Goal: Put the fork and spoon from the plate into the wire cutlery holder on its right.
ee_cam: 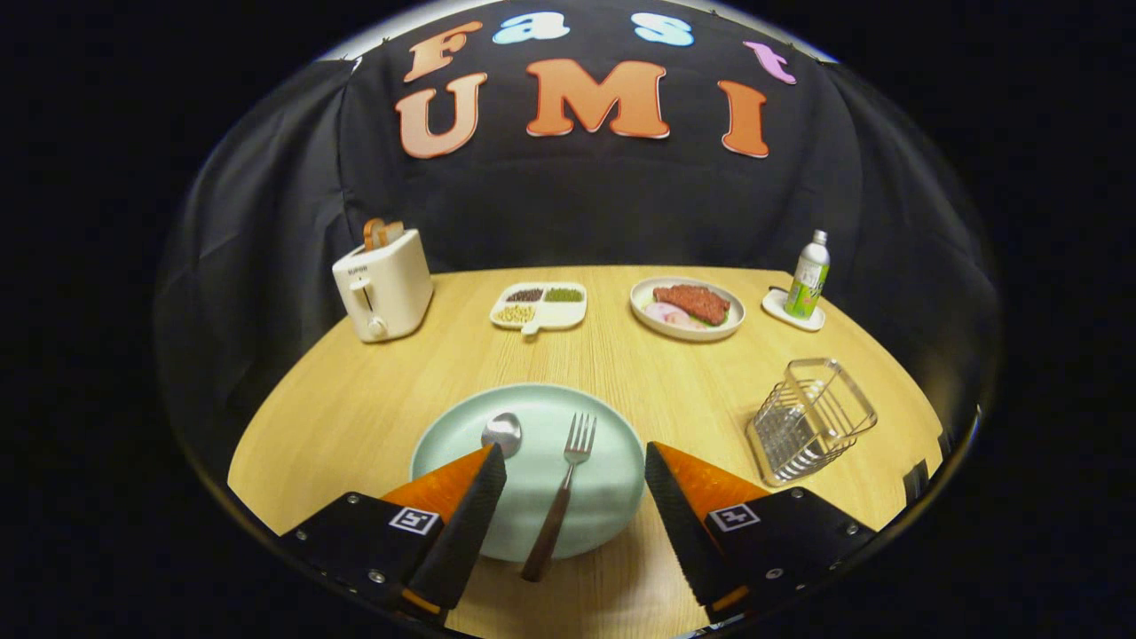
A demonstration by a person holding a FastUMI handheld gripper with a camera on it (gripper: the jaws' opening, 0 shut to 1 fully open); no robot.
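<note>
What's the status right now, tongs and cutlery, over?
Tongs open, holding nothing. Fork between the fingers, spoon by the left one, both on plate. Wire holder empty, path clear.

Fork (561, 491) and spoon (502, 432) on plate (612, 497) (between tool (575, 463) fingers); holder (809, 419) right.

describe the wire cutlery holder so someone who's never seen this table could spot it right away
Start at the pale green plate between the open gripper jaws. On the bare wood to its right lies the wire cutlery holder, tipped over. It's the see-through metal basket.
</note>
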